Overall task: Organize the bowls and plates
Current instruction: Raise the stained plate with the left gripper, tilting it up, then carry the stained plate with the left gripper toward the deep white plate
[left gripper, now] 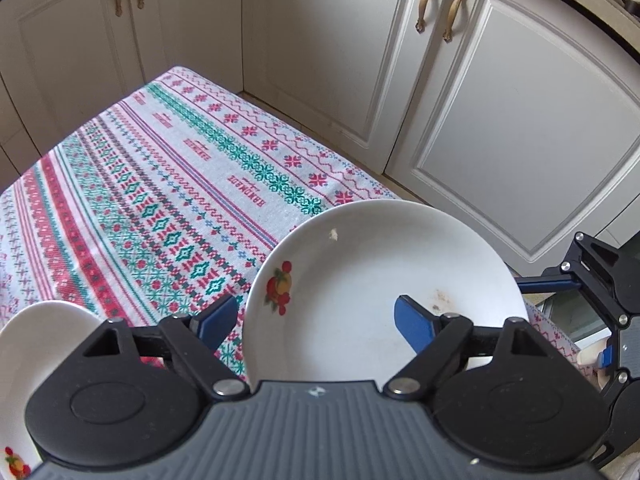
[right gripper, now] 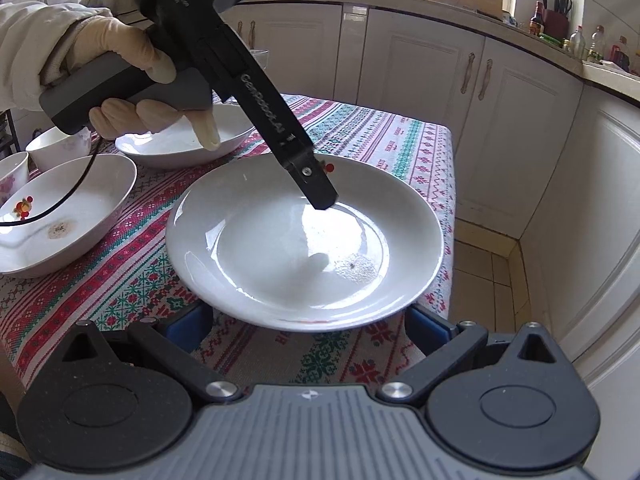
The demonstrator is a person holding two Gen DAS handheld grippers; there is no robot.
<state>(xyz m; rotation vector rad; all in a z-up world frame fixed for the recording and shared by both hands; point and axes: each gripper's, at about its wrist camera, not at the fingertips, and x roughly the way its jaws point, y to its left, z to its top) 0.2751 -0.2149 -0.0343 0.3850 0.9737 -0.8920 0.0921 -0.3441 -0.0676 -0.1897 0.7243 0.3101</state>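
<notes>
Your counter (right gripper: 408, 140), spread with a patterned cloth, carried the large white plate (right gripper: 304, 240) right ahead of your right gripper (right gripper: 308, 330), whose fingers stood wide, one past either side of its near rim. Your left gripper (left gripper: 316, 322) hung partly apart, not gripping, one finger (left gripper: 414, 326) over the plate's bowl, the other outside its rim.

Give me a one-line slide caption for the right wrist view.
Left gripper hovers with open jaws over a white plate on the patterned tablecloth.
</notes>
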